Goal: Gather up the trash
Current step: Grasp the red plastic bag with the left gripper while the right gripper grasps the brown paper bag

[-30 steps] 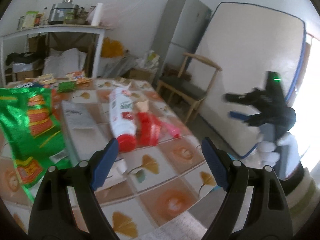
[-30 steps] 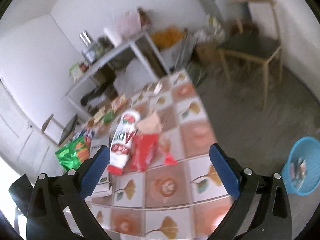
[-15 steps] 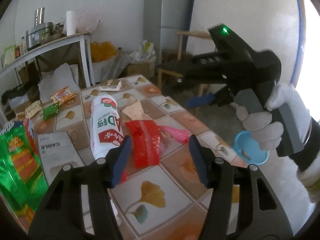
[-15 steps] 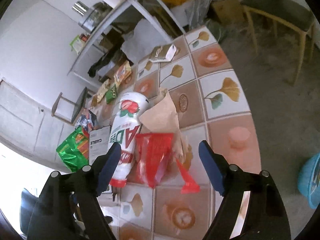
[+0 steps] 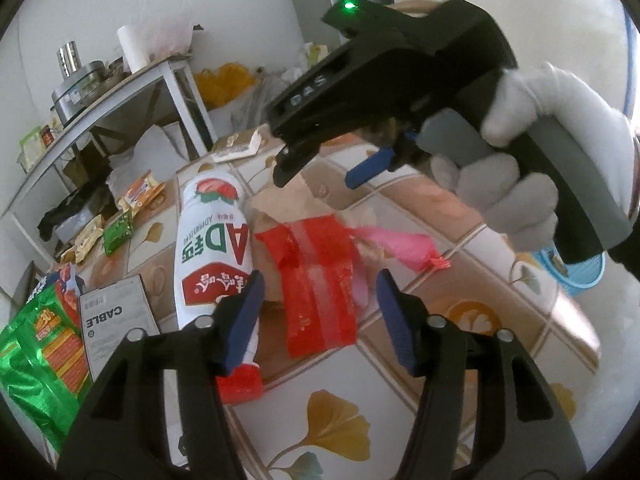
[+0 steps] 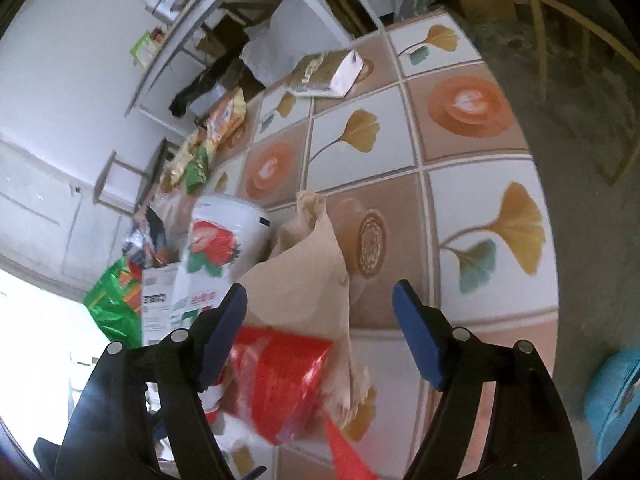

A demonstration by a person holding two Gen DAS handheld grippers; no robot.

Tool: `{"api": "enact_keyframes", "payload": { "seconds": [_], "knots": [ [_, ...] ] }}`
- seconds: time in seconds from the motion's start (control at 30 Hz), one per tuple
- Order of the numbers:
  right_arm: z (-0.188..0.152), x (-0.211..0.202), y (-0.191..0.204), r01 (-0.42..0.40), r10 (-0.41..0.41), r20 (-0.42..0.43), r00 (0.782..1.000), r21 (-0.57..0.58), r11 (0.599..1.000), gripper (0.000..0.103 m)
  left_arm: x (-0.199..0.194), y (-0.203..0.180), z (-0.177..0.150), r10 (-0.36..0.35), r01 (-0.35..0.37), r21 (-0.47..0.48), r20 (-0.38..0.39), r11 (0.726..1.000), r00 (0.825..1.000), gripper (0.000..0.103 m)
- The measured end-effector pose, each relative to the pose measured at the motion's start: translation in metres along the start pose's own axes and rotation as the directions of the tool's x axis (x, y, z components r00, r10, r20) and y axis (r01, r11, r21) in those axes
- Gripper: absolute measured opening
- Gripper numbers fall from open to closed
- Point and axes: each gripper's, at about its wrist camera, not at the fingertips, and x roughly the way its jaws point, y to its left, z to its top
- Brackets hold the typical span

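A red plastic wrapper (image 5: 320, 280) lies on the tiled table (image 5: 332, 420) over a crumpled brown paper bag (image 6: 304, 280), beside a white drink bottle with a red cap (image 5: 214, 248). A pink wrapper (image 5: 400, 246) lies to its right. My left gripper (image 5: 320, 312) is open, its jaws either side of the red wrapper's near end. My right gripper (image 6: 320, 332) is open just above the brown bag and the red wrapper (image 6: 280, 380). In the left wrist view the right gripper (image 5: 316, 172) hangs over the bag, held by a white-gloved hand.
A blue waste basket (image 6: 612, 396) stands on the floor right of the table, also in the left wrist view (image 5: 576, 276). A green snack bag (image 5: 36, 360), a "CABLE" box (image 5: 116, 328), small snack packets (image 5: 120, 216) and a flat packet (image 5: 236, 144) lie on the table. A wooden chair (image 6: 580, 40) stands behind.
Both grippers have moved in over the table toward the red wrapper and brown bag. The right gripper has dropped lower and closer. Both stay open.
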Motion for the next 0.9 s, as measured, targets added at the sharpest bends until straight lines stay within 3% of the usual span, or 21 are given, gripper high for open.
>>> {"api": "enact_keyframes", "payload": {
  "seconds": [0.13,0.33,0.43,0.5,0.67,0.9],
  "knots": [
    [0.004,0.012,0.01,0.033,-0.034,-0.016,0.999,-0.062,0.998,0.065,0.01,0.0,-0.002,0.008,-0.009,-0.008,-0.042,1.0,0.999,0.033],
    [0.0,0.022,0.027,0.082,-0.09,-0.045,0.995,-0.15,0.985,0.044,0.016,-0.004,-0.006,0.007,-0.007,-0.01,-0.074,1.0,0.997,0.016],
    [-0.002,0.024,0.03,0.109,-0.119,-0.047,0.992,-0.168,0.98,0.03,0.017,-0.003,-0.006,0.006,-0.007,-0.015,-0.077,1.0,0.997,0.005],
    [-0.004,0.024,0.027,0.12,-0.13,-0.047,0.99,-0.161,0.98,0.015,0.016,-0.002,-0.006,0.009,-0.011,-0.023,-0.068,1.0,0.998,0.0],
    [-0.01,0.012,0.017,0.126,-0.129,-0.011,0.992,-0.119,0.985,0.007,0.008,0.005,-0.006,-0.016,0.014,-0.061,-0.027,0.998,1.0,0.0],
    [-0.017,-0.023,0.005,0.138,-0.133,0.086,0.987,-0.06,0.989,0.006,-0.021,0.021,-0.012,-0.118,0.124,-0.159,0.049,0.979,0.992,0.0]
  ]
}}
